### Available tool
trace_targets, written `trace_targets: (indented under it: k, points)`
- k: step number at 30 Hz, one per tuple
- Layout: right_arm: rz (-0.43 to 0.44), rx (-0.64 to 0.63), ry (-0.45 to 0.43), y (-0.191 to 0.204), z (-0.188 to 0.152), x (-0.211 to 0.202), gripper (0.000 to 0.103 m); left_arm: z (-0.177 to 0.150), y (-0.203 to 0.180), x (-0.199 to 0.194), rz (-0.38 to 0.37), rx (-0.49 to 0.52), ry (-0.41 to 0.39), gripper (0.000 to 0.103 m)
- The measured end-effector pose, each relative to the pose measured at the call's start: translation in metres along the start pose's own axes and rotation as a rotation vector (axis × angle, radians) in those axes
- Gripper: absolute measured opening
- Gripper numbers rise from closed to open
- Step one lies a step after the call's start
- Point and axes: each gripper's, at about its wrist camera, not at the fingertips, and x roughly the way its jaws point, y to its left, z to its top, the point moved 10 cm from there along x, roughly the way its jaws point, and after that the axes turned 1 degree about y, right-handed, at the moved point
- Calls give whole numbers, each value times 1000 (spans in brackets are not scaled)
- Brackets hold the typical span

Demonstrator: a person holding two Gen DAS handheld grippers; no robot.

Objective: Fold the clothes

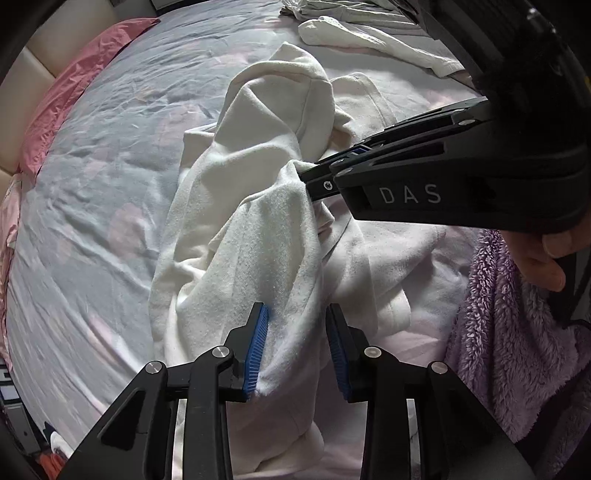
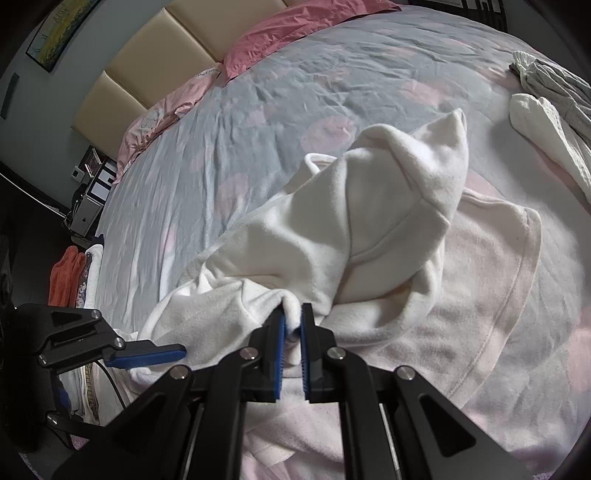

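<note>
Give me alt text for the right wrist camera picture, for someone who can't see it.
The right gripper pinches a fold of a crumpled white fleece hooded garment lying on a bed with a grey and pink patterned cover. The left gripper reaches in from the left edge beside the fleece; a pink pillow lies by the beige padded headboard.

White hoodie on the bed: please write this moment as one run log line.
stage: gripping | right gripper: shut on white hoodie fold | left gripper: pads around hoodie fabric, grip unclear | surface: bed
</note>
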Motion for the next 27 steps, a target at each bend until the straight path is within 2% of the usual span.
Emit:
trace_targets:
  k: [2, 5, 9, 14, 17, 20, 23, 27]
  points:
    - [5, 6, 4, -1, 0, 2, 7, 0, -1, 0, 17, -6, -11, 19]
    - [17, 10, 4, -2, 1, 3, 7, -6, 6, -12, 54, -52, -41, 10]
    - [54, -39, -21, 11, 4, -3, 8, -23, 33, -39, 111, -192, -108, 6]
    - [174, -142, -61, 47, 3, -20, 12, -64, 84, -63, 184, -395, -183, 6]
    - [203, -194, -145, 60, 9, -41, 15, -98, 113, -72, 233, -526, -216, 6]
    - [227, -193, -238, 59, 21, -67, 20, -132, 139, -74, 261, -647, -251, 6]
    - [132, -168, -276, 38, 34, -75, 20, -166, 162, -67, 274, -772, -276, 6]
    - [3, -170, -276, 21, 43, -69, 22, -197, 179, -49, 219, -911, -292, 6]
